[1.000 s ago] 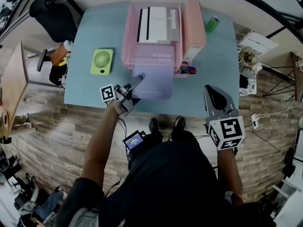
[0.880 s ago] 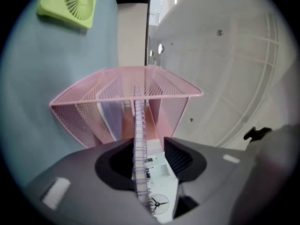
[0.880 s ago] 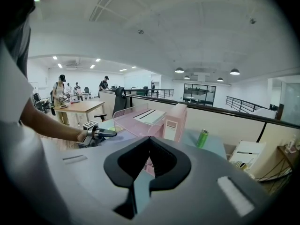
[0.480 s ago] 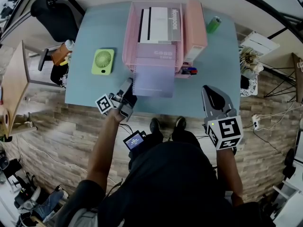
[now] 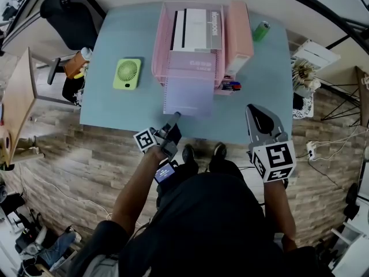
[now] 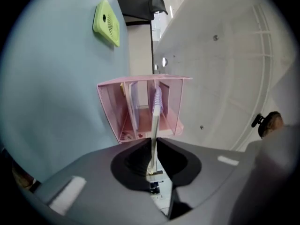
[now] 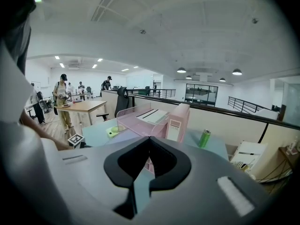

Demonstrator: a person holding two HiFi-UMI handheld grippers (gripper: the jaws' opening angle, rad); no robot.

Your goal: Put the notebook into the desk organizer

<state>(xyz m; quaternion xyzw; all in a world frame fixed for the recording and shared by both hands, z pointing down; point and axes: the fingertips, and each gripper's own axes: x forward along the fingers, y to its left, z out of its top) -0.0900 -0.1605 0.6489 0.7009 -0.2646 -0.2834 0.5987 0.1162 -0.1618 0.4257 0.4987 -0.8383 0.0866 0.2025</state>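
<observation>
At the table's point(image 5: 115, 105) near edge, the left gripper point(image 5: 176, 116) pinches the notebook point(image 5: 189, 91) – its jaws have just been closing. The far half sits in the desk organizer point(image 5: 158, 45); pushing home apparently remains. The right gripper point(image 5: 255, 109) idles, jaws together, empty.

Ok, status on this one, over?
Left gripper just closed on near edge of notebook. Right gripper shut, empty. It sits partway into desk organizer; nothing seen blocking.

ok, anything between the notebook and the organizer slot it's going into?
Nothing visible. The notebook already has its far end inside the front of the organizer, and no object lies across its path. The left gripper has just been closing and pinches the near edge.
</observation>
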